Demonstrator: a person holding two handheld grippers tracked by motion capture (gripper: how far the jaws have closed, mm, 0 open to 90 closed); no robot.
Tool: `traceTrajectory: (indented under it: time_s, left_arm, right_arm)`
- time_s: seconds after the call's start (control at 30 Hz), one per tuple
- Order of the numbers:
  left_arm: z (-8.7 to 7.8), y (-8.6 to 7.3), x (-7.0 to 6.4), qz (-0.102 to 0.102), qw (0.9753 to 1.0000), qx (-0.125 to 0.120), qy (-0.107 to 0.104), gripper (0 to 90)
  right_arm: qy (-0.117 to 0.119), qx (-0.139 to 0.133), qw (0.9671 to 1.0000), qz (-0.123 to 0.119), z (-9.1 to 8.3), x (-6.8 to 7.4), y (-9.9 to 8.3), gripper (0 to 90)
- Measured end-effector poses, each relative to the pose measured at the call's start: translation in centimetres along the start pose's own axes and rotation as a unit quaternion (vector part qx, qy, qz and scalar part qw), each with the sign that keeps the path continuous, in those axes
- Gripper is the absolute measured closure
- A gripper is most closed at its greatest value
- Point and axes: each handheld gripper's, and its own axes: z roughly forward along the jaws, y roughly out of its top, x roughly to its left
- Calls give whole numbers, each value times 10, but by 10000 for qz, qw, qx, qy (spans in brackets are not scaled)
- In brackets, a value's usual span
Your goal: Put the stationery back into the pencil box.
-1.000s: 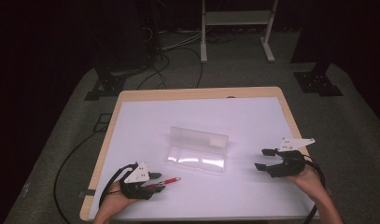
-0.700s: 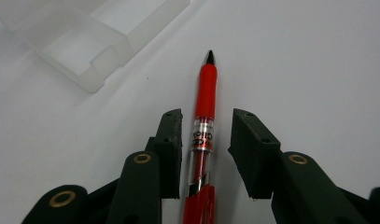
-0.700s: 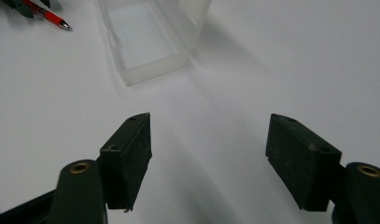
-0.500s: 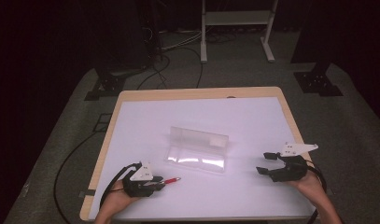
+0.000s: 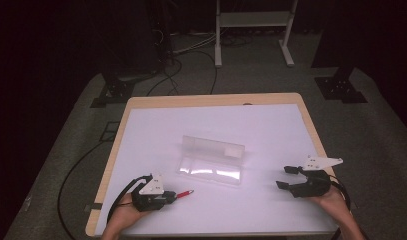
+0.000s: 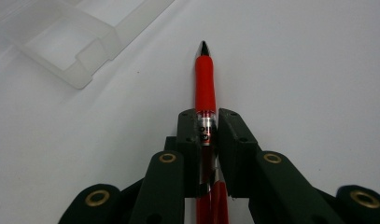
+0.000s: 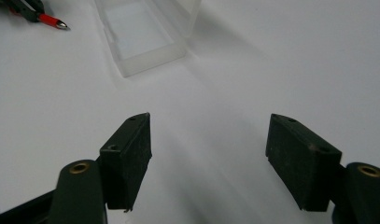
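red pen (image 6: 205, 79) with clear midsection; translucent frosted case (image 5: 211, 161); white table (image 5: 271, 125) top, tan edge; black grippers, grey plates.

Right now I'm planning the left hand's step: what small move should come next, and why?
Probably carry the red pen toward the open clear case. The left gripper is shut on the pen, tip forward, the case's tray lies open just ahead, and the right gripper is open, holding nothing.
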Motion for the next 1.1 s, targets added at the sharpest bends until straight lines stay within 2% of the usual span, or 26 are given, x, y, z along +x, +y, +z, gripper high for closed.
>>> traceTrajectory:
  time_s: [0.1,0.3,0.4,0.47,0.57,0.67,0.7,1.1]
  left_arm:
    - [0,1,-1,22,10000,-2,-55,790]
    - [-4,8,0,79,9997,-175,-164,791]
    - [-6,18,2,210,9995,-174,-184,791]
    - [-6,20,3,210,9993,-208,-221,791]
    - [-7,33,7,359,9988,-210,-261,792]
    - [-6,38,9,405,9987,-184,-267,791]
    - [-6,45,12,503,9982,-159,-297,792]
    - [3,73,27,736,9963,-181,-409,792]
  right_arm:
    - [3,55,10000,23,1,-1,-3,302]
    - [2,-23,10000,24,-1,-1,-2,301]
    - [13,-16,10000,54,-1,-1,-3,297]
    - [7,-22,10000,56,-1,-1,-3,295]
    - [-8,-39,9999,98,-1,-3,-3,285]
    - [-15,-43,9999,124,-1,-4,-3,277]
    - [-16,-62,9999,130,-1,-4,-3,275]
    - [4,-97,9998,164,-3,-5,-3,262]
